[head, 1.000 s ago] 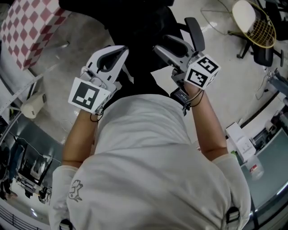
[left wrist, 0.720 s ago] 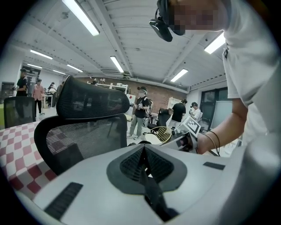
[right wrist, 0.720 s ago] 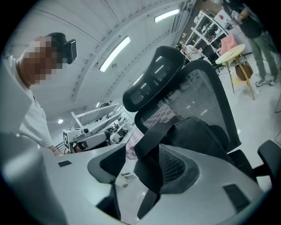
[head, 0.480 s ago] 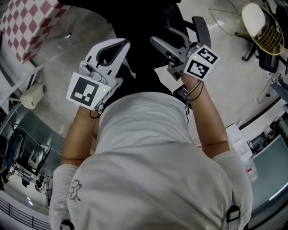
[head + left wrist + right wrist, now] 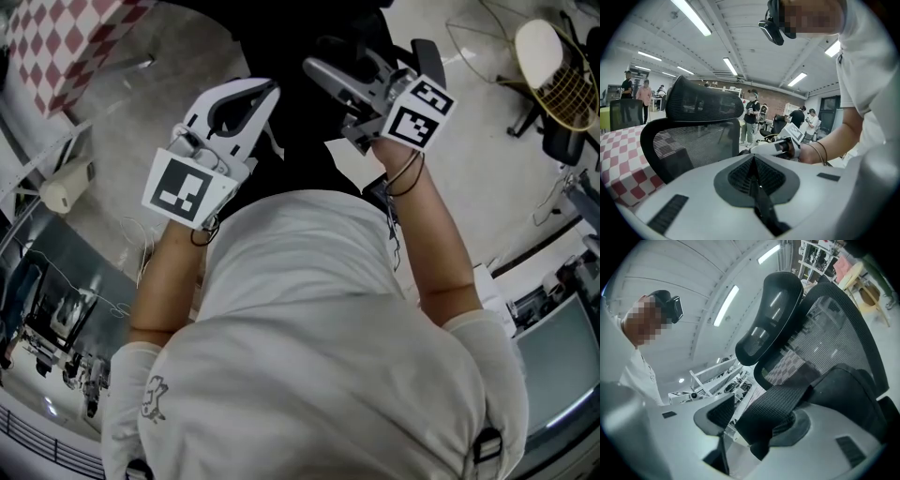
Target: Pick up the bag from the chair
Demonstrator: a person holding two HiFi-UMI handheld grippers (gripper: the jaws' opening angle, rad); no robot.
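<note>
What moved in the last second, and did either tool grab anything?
The left tool and right tool both moved up the head view, away from the body, the right farther. Nothing visibly taken or released: left jaws stay together, right jaws apart, black strap between them.

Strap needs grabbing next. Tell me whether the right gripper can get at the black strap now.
Likely yes: the right gripper stands with jaws apart, and the black strap runs through the gap between them, with nothing blocking it.
</note>
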